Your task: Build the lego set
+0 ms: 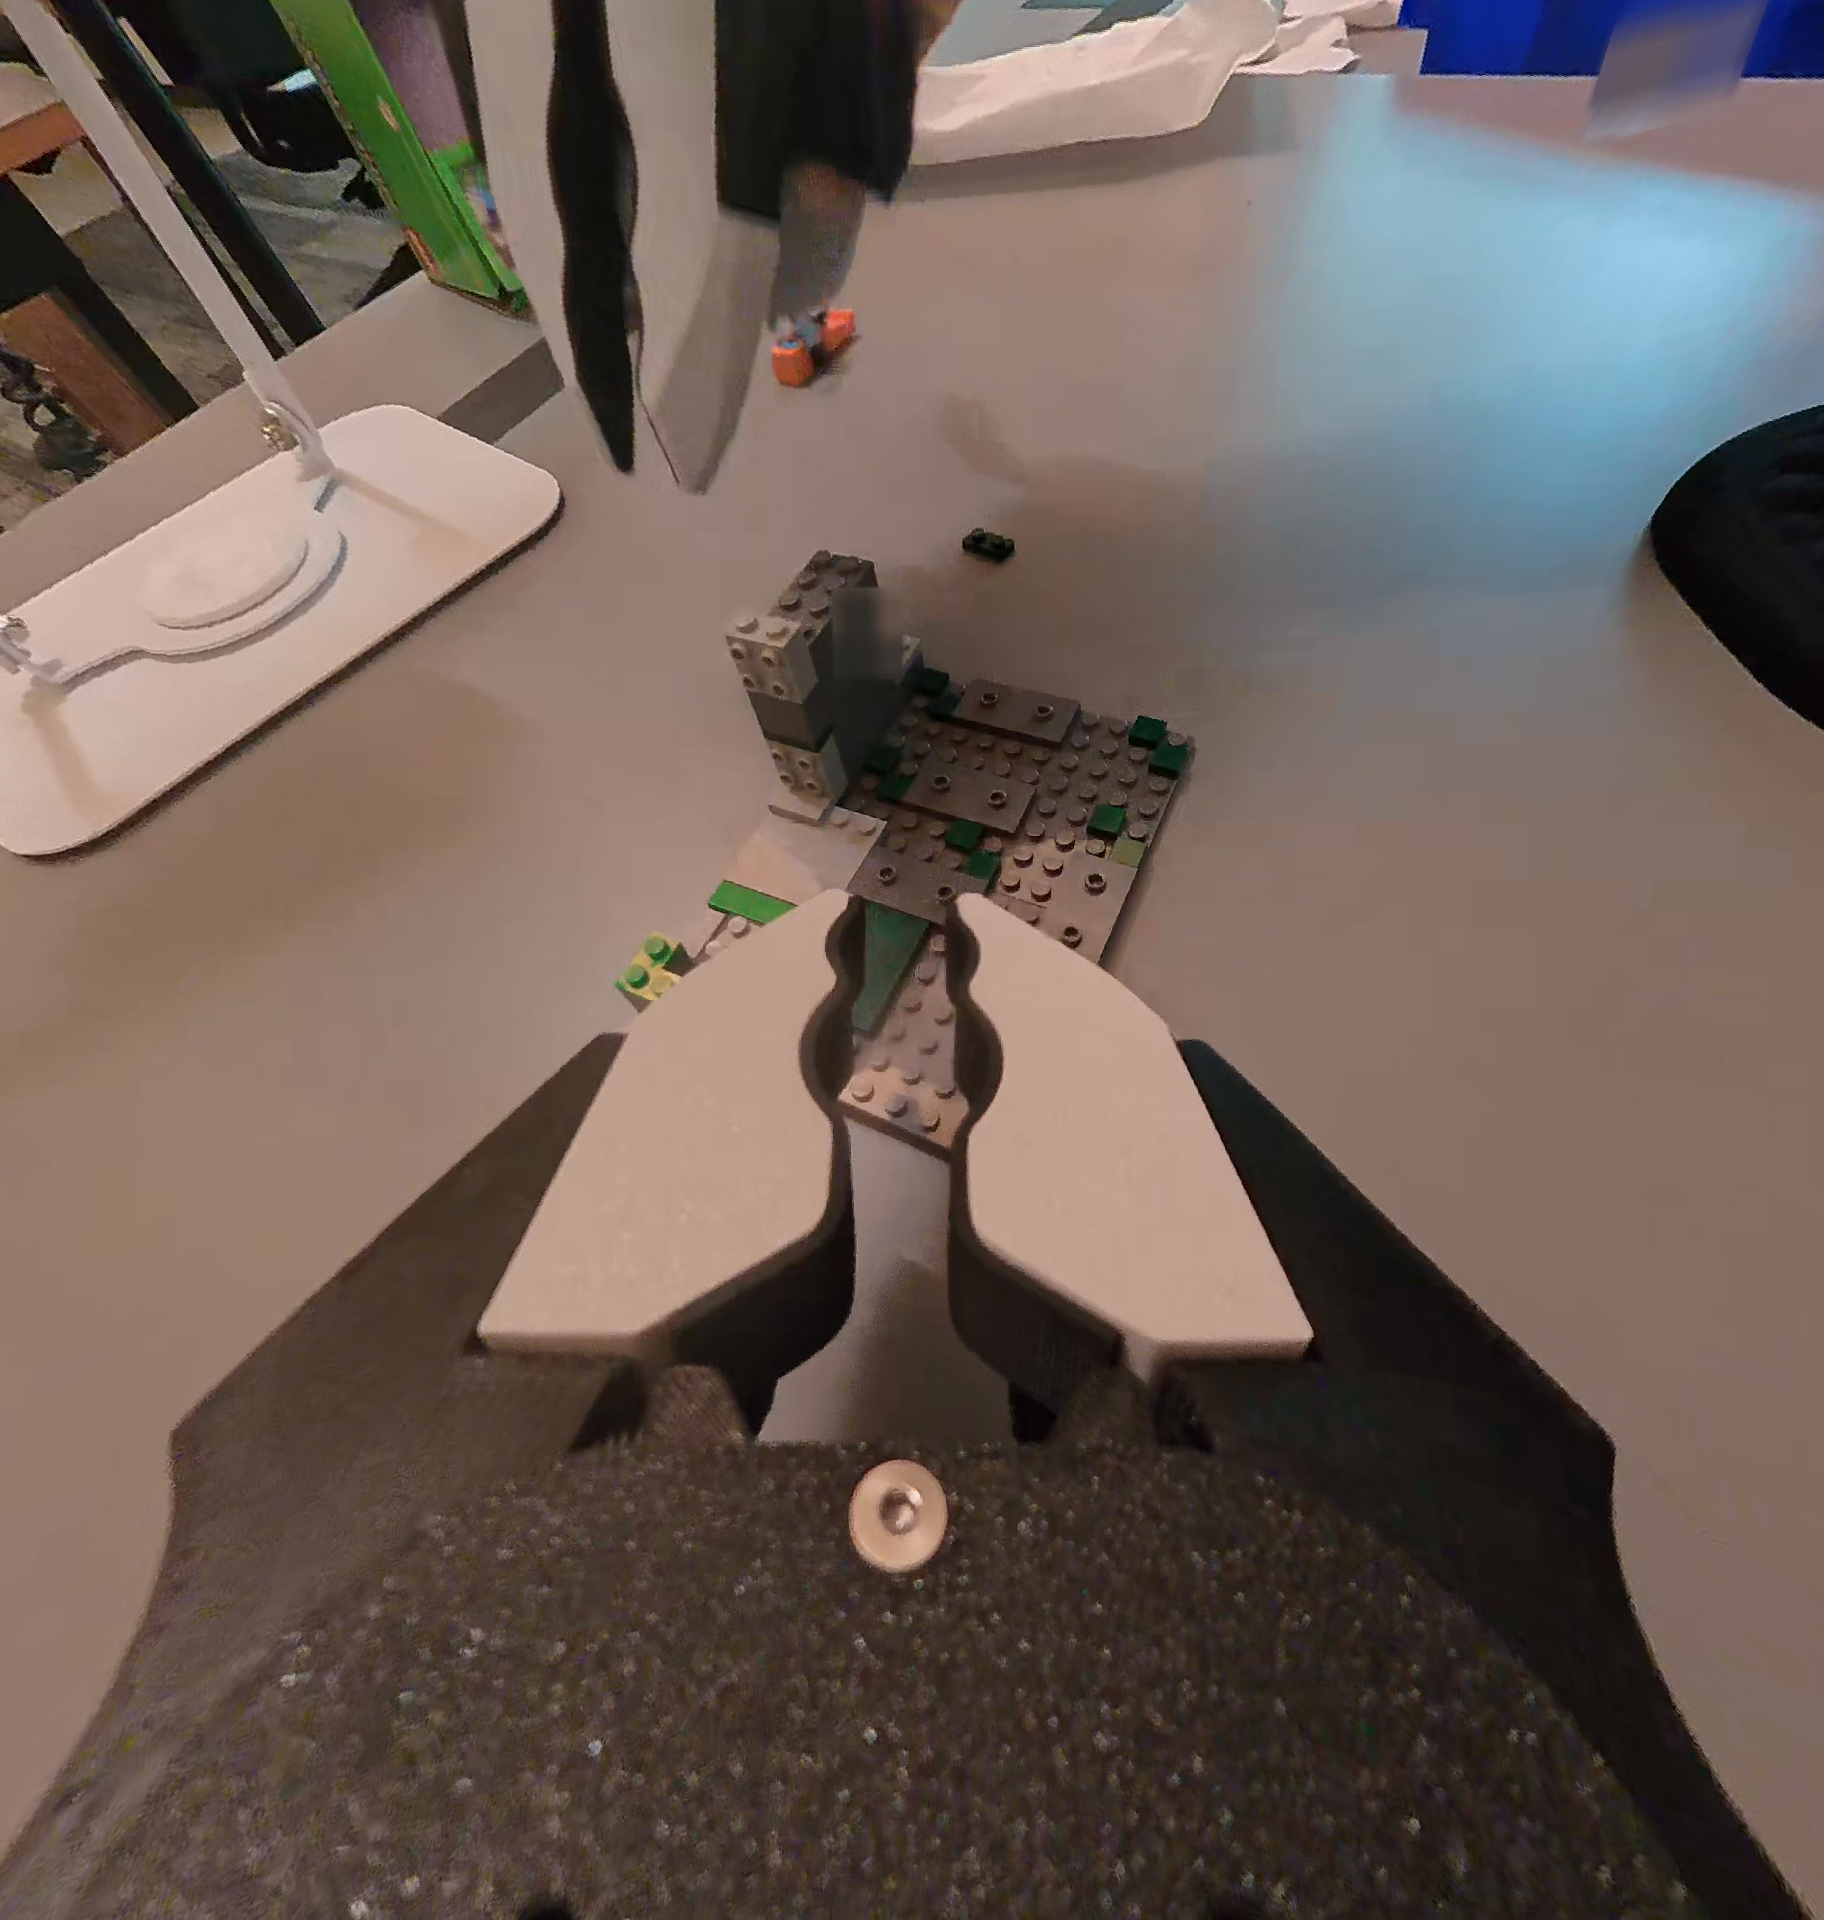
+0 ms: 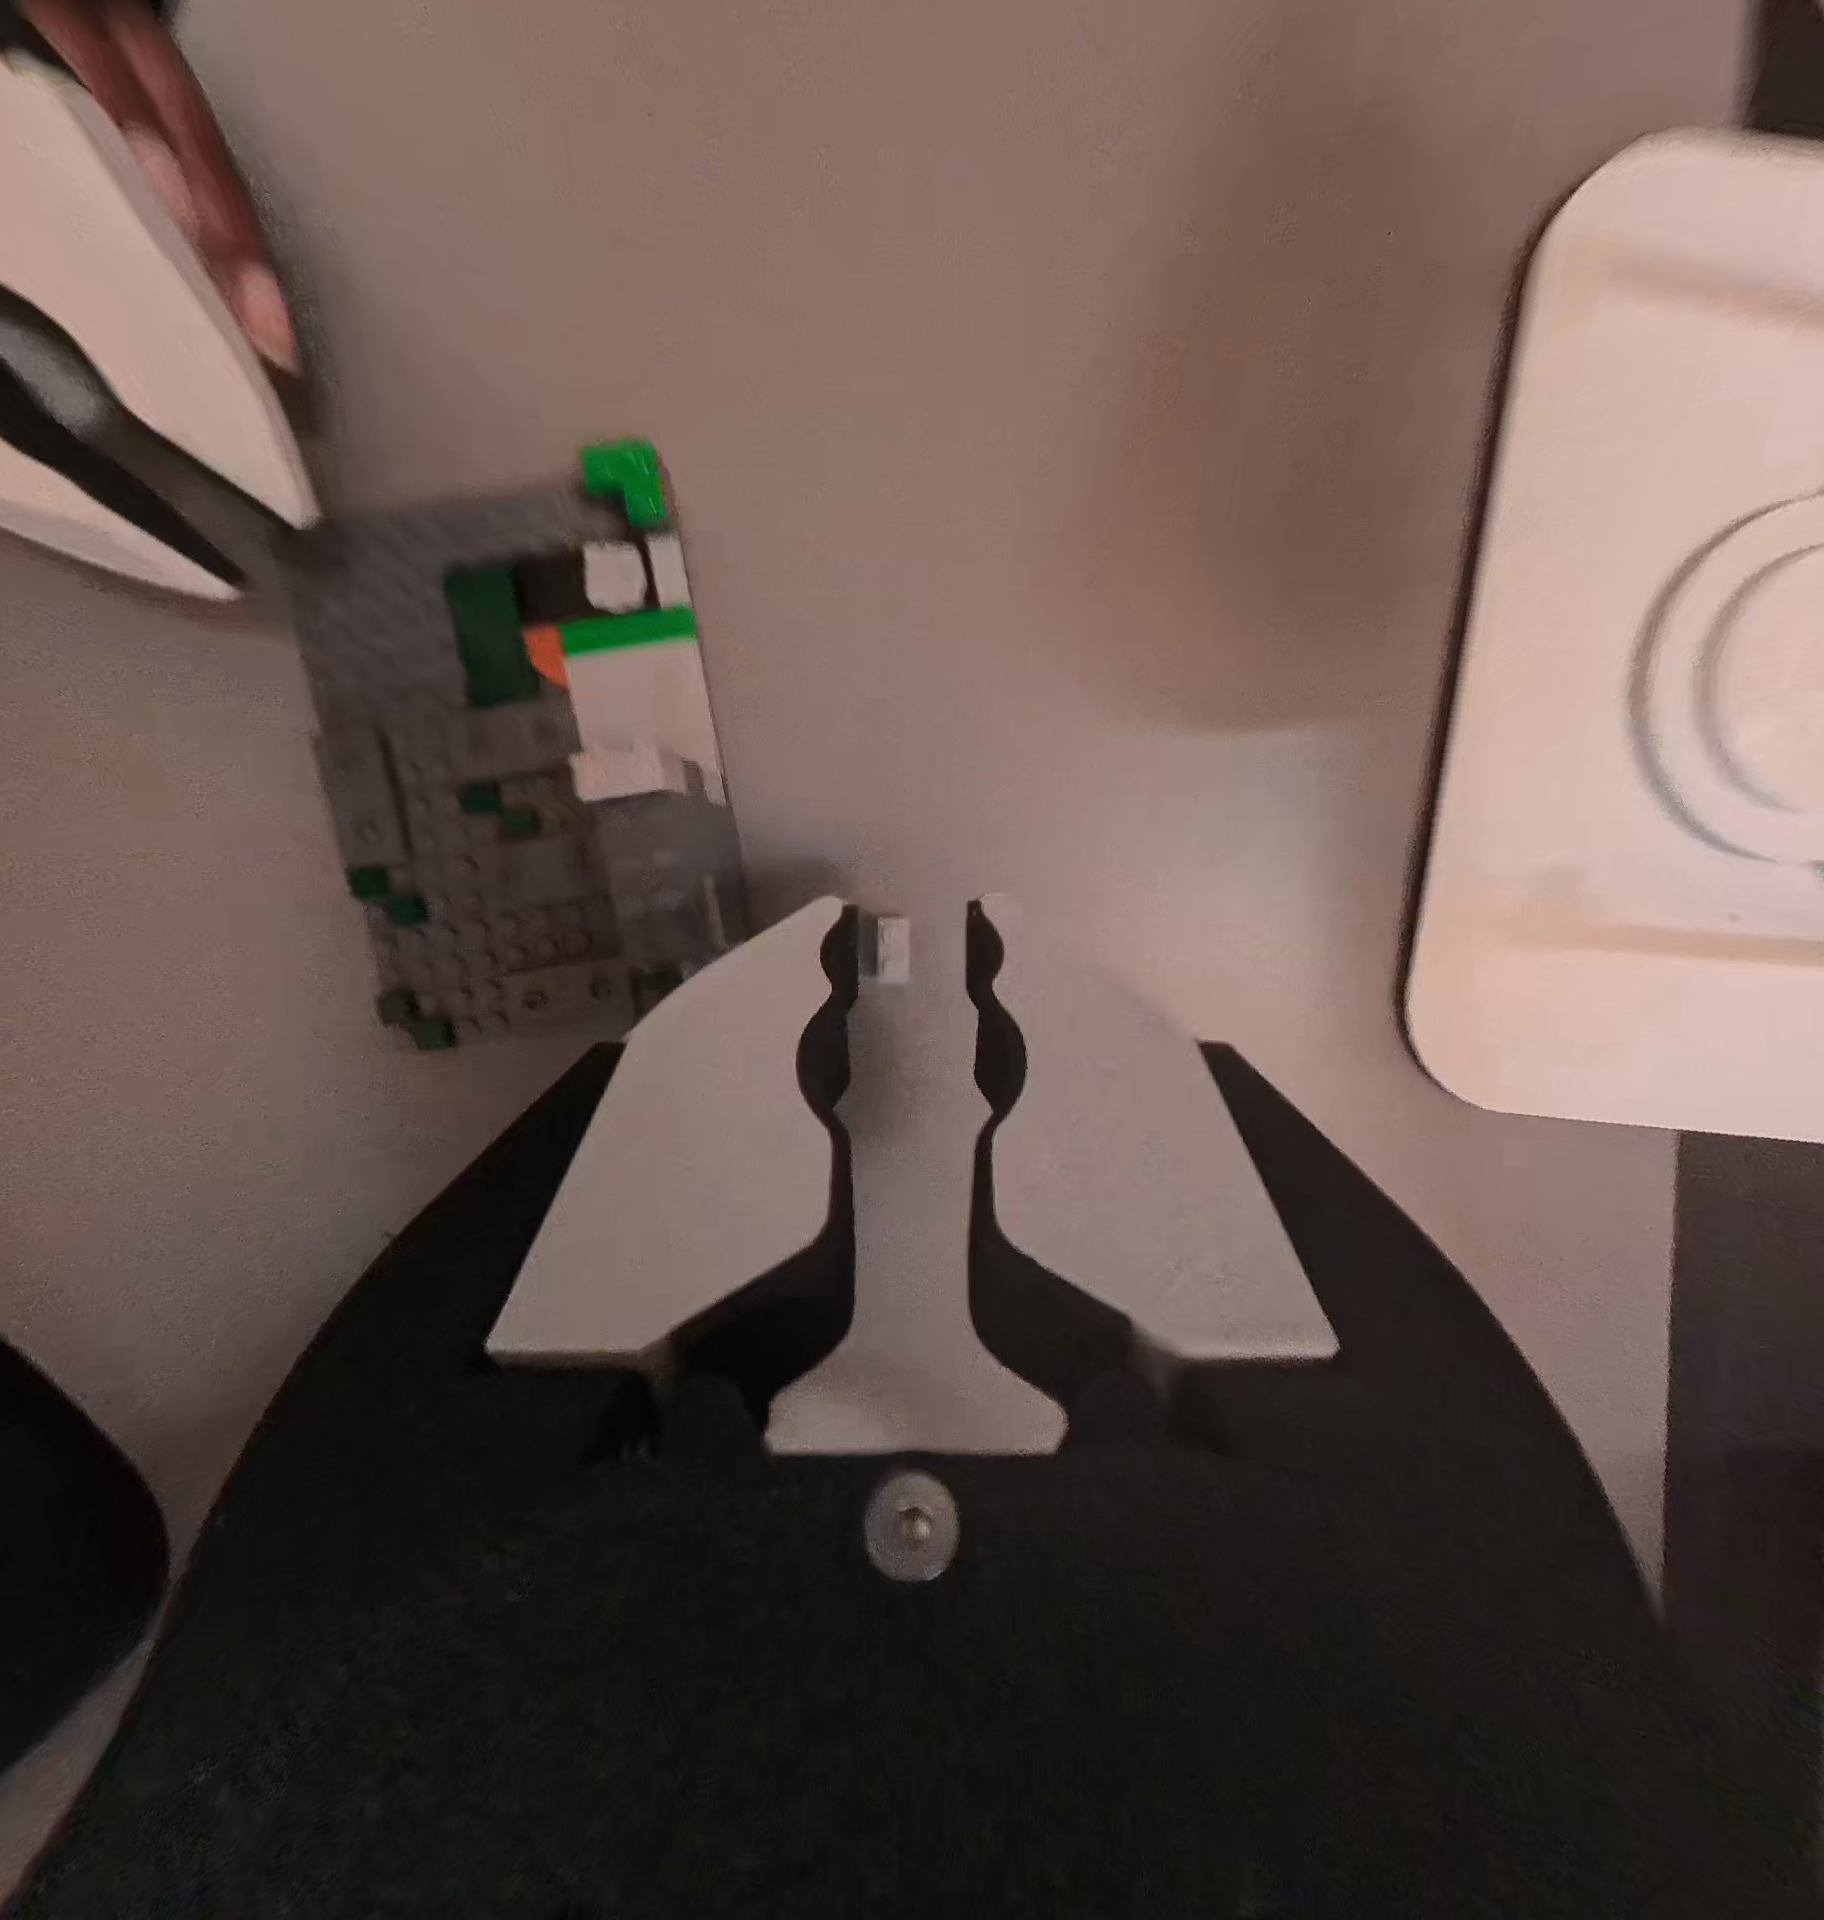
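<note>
1. Tabletop (image 1: 1303,1039) of plain pale grey fills most of both views, smooth and matte, with a bluish sheen of light near its far right part in the left wrist view.
2. The lego build (image 1: 991,790) lies flat near the middle of the tabletop: a grey studded baseplate with dark green and bright green pieces and a short grey tower (image 1: 799,675) at its far left corner.
3. The left gripper (image 1: 900,914) hovers low over the near end of the build, its fingers (image 1: 700,1122) released with a narrow gap between them and nothing held; a dark green wedge piece (image 1: 892,961) shows through the gap.
4. The right gripper (image 2: 908,914) looks down on the tabletop just beside the build (image 2: 534,790); its fingers (image 2: 679,1164) stand apart. A small pale brick (image 2: 892,945) shows between the tips, but blur hides whether they grip it.
5. In the left wrist view the right gripper (image 1: 659,457) hangs tip-down beyond the build, blurred.
6. A white stand base (image 1: 243,623) with a round raised disc rests on the tabletop well left of the build; the right wrist view shows it at the right edge (image 2: 1635,623).
7. A small orange piece (image 1: 809,348) and a tiny black piece (image 1: 988,544) lie loose beyond the build.
8. A green box (image 1: 399,156) stands at the far left edge, crumpled white paper (image 1: 1074,94) lies at the far edge, and a dark cushion-like object (image 1: 1781,561) sits at the right.
9. Beyond the tabletop's left edge are dark table legs and a speckled floor (image 1: 14,416).
</note>
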A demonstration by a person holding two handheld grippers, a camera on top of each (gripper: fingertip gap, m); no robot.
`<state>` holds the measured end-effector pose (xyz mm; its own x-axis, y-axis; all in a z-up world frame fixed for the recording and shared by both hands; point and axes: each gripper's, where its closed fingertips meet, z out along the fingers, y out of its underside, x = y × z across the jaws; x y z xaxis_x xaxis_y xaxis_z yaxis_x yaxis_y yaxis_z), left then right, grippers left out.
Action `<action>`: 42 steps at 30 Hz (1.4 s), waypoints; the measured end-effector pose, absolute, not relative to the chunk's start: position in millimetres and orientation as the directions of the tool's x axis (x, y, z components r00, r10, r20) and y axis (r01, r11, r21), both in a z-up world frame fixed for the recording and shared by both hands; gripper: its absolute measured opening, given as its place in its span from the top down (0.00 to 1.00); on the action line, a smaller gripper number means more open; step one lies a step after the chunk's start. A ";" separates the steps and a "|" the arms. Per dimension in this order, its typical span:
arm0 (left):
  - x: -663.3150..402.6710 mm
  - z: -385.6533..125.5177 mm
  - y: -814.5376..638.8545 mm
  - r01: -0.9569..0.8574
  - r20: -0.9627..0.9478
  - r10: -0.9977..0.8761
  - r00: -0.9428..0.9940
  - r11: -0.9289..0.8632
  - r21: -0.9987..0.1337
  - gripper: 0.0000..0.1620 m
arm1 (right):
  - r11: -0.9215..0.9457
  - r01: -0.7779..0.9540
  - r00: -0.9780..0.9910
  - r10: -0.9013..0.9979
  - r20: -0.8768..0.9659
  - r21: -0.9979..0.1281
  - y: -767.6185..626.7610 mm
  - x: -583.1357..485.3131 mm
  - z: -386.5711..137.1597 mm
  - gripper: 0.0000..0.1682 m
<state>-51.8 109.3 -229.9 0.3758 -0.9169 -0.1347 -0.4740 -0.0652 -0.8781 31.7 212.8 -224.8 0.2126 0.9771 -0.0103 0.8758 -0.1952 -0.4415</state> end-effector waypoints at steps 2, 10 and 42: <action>-54.7 -223.8 109.7 -0.473 -0.147 -0.905 0.398 -0.066 -0.879 0.95 | -0.182 0.811 0.243 0.969 0.038 -0.556 210.5 28.8 -202.3 0.89; -72.1 -158.8 99.9 -0.374 -0.179 -0.864 0.471 -0.012 -0.927 1.00 | -0.182 0.499 0.442 0.894 0.069 -0.847 176.6 41.6 -156.2 0.91; -444.6 -180.2 144.8 -0.543 -0.115 -0.609 0.785 -0.587 -0.600 0.73 | -0.263 0.248 0.592 0.803 -0.069 -0.932 146.6 56.1 -184.5 1.00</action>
